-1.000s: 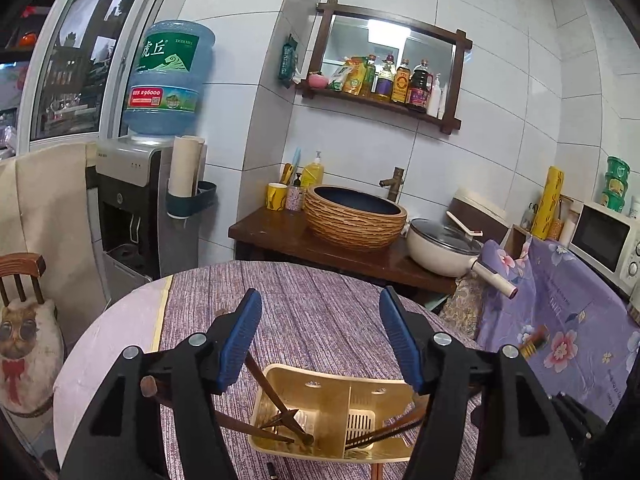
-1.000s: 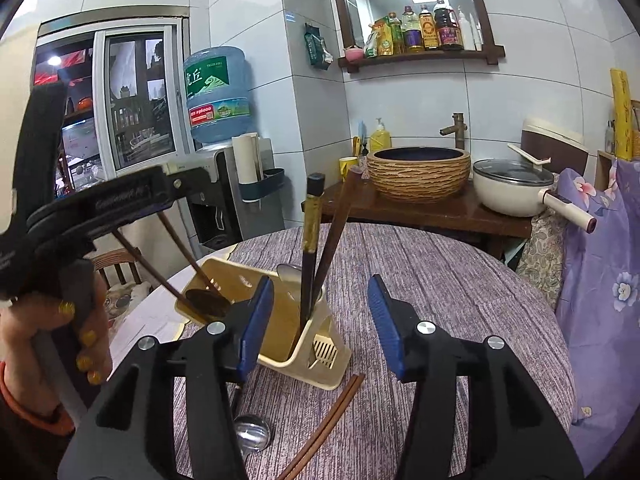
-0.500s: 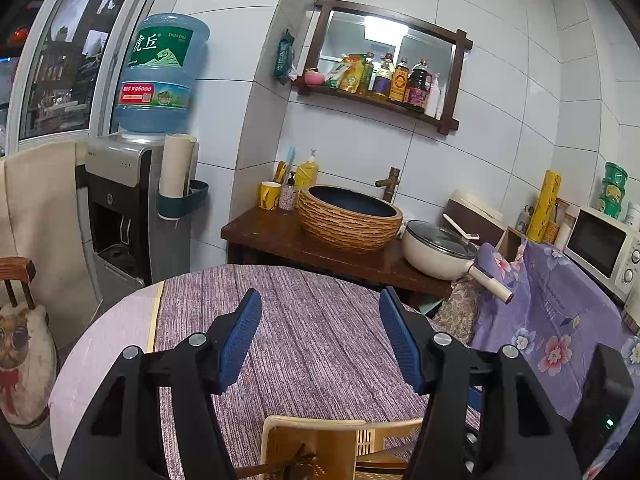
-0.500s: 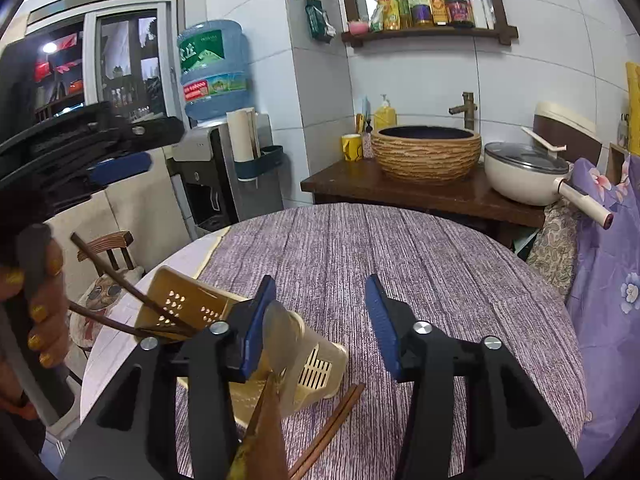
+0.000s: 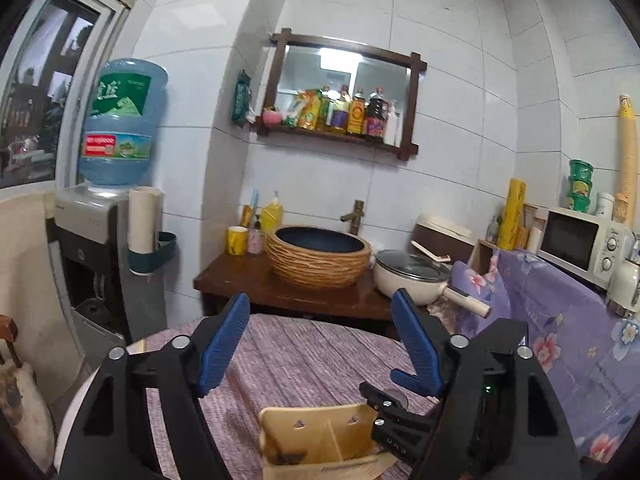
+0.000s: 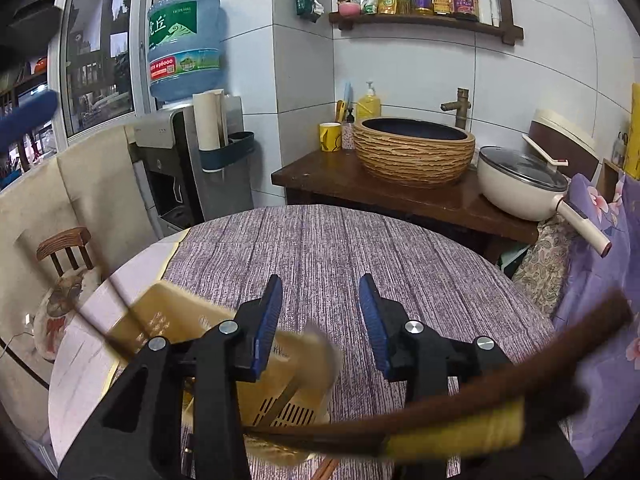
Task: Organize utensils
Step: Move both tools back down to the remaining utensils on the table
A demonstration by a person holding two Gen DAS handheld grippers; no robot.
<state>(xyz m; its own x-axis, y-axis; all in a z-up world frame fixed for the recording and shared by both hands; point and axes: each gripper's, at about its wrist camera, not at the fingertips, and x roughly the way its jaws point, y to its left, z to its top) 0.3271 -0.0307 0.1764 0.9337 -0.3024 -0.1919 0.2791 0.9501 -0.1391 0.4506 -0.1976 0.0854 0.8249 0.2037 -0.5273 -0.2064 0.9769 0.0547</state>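
Note:
A yellow plastic utensil holder (image 6: 224,344) stands on the round purple-clothed table (image 6: 340,248), low between my right gripper's fingers; its top edge shows in the left wrist view (image 5: 320,436). Dark brown chopsticks (image 6: 460,392) with a yellow band sweep blurred across the front of the right wrist view, and a thin stick (image 6: 108,296) leans out at the holder's left. My right gripper (image 6: 320,320) is open and empty above the holder. My left gripper (image 5: 320,344) is open and empty, with the right gripper's black body (image 5: 404,424) just below it.
A wooden counter (image 6: 400,196) behind the table carries a woven basin (image 6: 414,148), a cream pot (image 6: 520,184) and a yellow mug (image 6: 330,136). A water dispenser (image 6: 180,148) and a wooden chair (image 6: 64,248) stand to the left. A microwave (image 5: 580,240) sits on the right.
Both grippers rose and pulled back, so the holder dropped low in both views. The holder tipped and its chopsticks swung across the right wrist view, now blurred.

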